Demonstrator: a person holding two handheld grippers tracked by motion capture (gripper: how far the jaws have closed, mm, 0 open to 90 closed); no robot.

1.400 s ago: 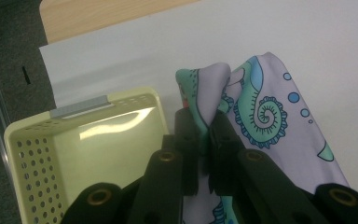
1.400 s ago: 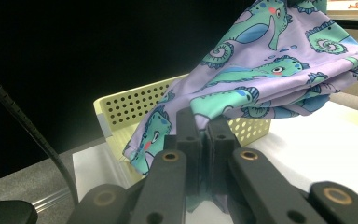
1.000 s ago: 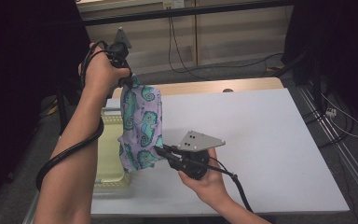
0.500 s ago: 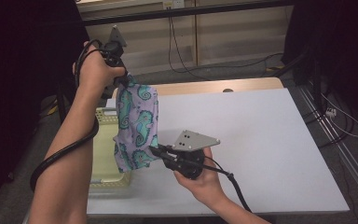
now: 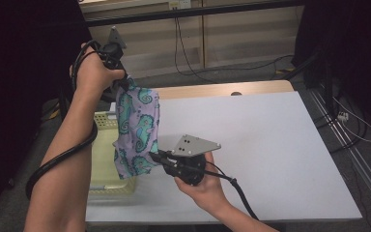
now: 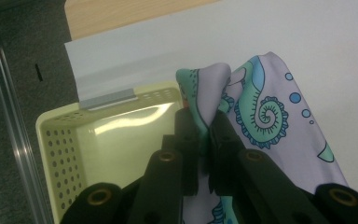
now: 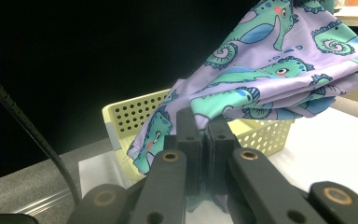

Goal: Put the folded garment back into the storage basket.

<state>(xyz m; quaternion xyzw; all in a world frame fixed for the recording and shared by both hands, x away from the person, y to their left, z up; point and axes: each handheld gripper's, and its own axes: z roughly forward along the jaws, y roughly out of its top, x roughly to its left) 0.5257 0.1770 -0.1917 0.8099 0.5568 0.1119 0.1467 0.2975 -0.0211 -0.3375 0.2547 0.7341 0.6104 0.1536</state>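
A lilac cloth printed with teal seahorses hangs between my two grippers, above the left side of the table. My left gripper is raised high at the back left and is shut on the cloth's top corner. My right gripper is low near the front and is shut on the cloth's lower edge. A pale yellow perforated basket stands just under and left of the hanging cloth. The basket looks bare inside in the left gripper view.
The white table top stretches to the right of the cloth. A wooden strip borders its far edge. Cables lie on the floor at the right. The basket sits at the table's left edge.
My left hand has lifted the cloth's top corner higher and a little left. The cloth now hangs nearer the basket. My right gripper has hardly moved.
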